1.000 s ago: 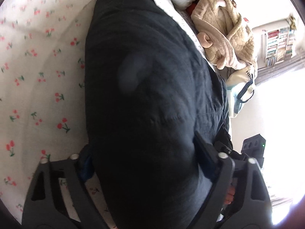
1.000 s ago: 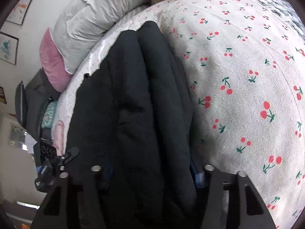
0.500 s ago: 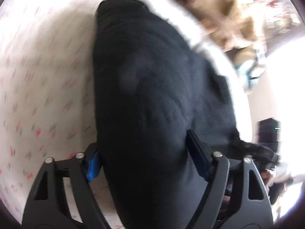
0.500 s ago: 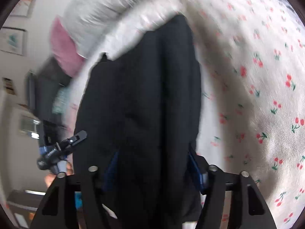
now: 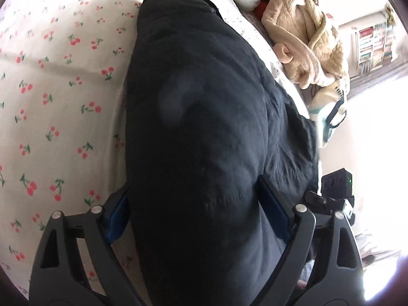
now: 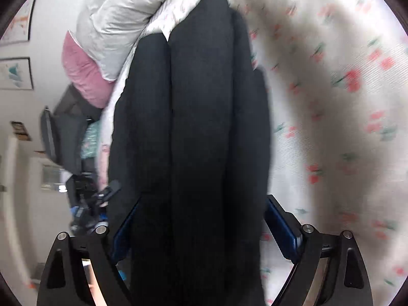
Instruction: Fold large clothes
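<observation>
A dark navy garment [image 5: 204,102], folded into a long thick bundle, lies on the cherry-print bed sheet [image 5: 63,89]. My left gripper [image 5: 193,186] straddles its near end. The jaws are opening, and the blue left pad [image 5: 118,219] stands just clear of the cloth. In the right wrist view the same garment [image 6: 199,89] shows several lengthwise folds and runs up the sheet [image 6: 331,102]. My right gripper [image 6: 204,201] straddles its near end with jaws opening. Both blue pads sit just outside the bundle's edges.
A beige plush garment [image 5: 306,38] lies beyond the bundle near the bed's edge, with a bag [image 5: 331,117] and a bookshelf [image 5: 372,46] past it. A grey duvet [image 6: 122,12] and a pink pillow [image 6: 81,76] lie at the bed's far left.
The right jaws have spread much wider around the bundle, and that view has dipped toward it. The left jaws have widened a little, exposing the blue left pad.
</observation>
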A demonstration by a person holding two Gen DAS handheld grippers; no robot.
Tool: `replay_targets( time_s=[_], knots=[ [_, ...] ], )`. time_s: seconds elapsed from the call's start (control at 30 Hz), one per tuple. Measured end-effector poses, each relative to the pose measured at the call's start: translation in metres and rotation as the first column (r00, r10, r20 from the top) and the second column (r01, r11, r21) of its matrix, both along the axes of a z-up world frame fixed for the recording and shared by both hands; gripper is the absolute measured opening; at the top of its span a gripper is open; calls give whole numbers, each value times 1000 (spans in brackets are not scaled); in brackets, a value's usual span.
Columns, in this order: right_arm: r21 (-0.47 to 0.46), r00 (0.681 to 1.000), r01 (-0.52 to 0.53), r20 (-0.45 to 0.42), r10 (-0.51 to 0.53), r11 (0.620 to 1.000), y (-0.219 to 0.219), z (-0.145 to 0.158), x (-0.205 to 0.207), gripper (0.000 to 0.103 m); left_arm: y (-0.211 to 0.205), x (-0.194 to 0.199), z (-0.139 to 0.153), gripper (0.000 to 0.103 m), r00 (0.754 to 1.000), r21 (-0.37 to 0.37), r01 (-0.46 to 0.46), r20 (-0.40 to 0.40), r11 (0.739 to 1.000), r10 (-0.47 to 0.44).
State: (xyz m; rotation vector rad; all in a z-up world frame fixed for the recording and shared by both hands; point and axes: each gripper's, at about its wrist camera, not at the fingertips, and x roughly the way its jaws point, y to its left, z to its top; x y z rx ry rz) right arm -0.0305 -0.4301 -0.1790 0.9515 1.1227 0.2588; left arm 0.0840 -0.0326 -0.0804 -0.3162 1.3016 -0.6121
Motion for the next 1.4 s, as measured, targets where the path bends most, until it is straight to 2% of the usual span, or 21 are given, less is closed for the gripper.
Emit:
replay_targets(
  time_s=[0.03,0.07,0.17,0.2,0.27,0.4,0.43,0.5,0.57,0.63,0.67,0.7,0.73,0.77,0.83,0.93,1.03,1.1,1.17,1.3,1.4],
  knots=[
    [28,1000,1,4,-1,1000,4,-7,1,89,-7,-3,4,86,1000,24,6,20,1000,-7],
    [34,1000,4,9,-4,999,5,-9,0,81,-13,-5,10,84,999,55,13,50,998,-16],
    [-41,998,10,69,-7,999,9,9,-7,56,-29,-14,27,76,989,123,33,140,992,-50],
    [-74,994,9,111,-1,997,11,22,-12,50,-34,-17,33,73,984,141,41,168,989,-64],
    [-105,983,12,185,8,994,17,43,-21,47,-46,-24,48,69,966,159,63,240,985,-100],
    [-249,951,73,308,7,966,25,91,-50,46,-68,-38,80,65,915,114,111,376,987,-146],
    [-279,938,109,347,-6,954,23,104,-62,46,-74,-44,91,65,890,96,130,427,987,-159],
    [-309,904,198,424,-51,930,14,127,-89,46,-88,-51,108,66,845,37,174,507,984,-169],
    [-300,874,286,471,-119,910,-1,139,-111,49,-100,-53,116,74,822,1,198,545,980,-166],
    [-281,862,389,446,-239,877,-27,133,-128,62,-113,-50,111,99,798,34,171,582,985,-159],
    [-294,870,416,402,-284,861,-38,125,-131,73,-117,-48,104,100,785,74,137,600,988,-154],
    [-320,885,434,328,-331,842,-53,110,-130,77,-119,-46,95,100,781,111,113,604,987,-157],
    [-344,893,436,278,-353,832,-56,100,-125,77,-123,-42,82,100,797,149,109,578,983,-176],
    [-387,901,433,200,-385,814,-67,86,-125,77,-126,-37,67,100,826,180,121,528,976,-200],
    [-309,880,473,201,-430,825,-85,77,-133,77,-130,-35,50,100,855,206,144,467,968,-227],
    [-230,853,517,220,-473,825,-94,90,-148,77,-131,-47,49,100,844,239,180,461,954,-274],
    [-248,833,547,252,-492,799,-101,108,-162,77,-129,-59,61,100,826,257,189,480,948,-295],
    [-296,823,565,263,-503,770,-95,120,-171,77,-126,-68,67,100,834,267,182,468,946,-293],
    [-386,832,555,282,-478,737,-71,136,-172,81,-122,-76,72,100,847,292,157,450,943,-281],
    [-545,843,538,340,-417,643,-24,160,-181,91,-123,-98,77,100,874,316,127,412,940,-257],
    [-643,860,510,353,-369,571,18,166,-196,97,-118,-117,77,100,892,357,121,369,926,-259]
  ],
)
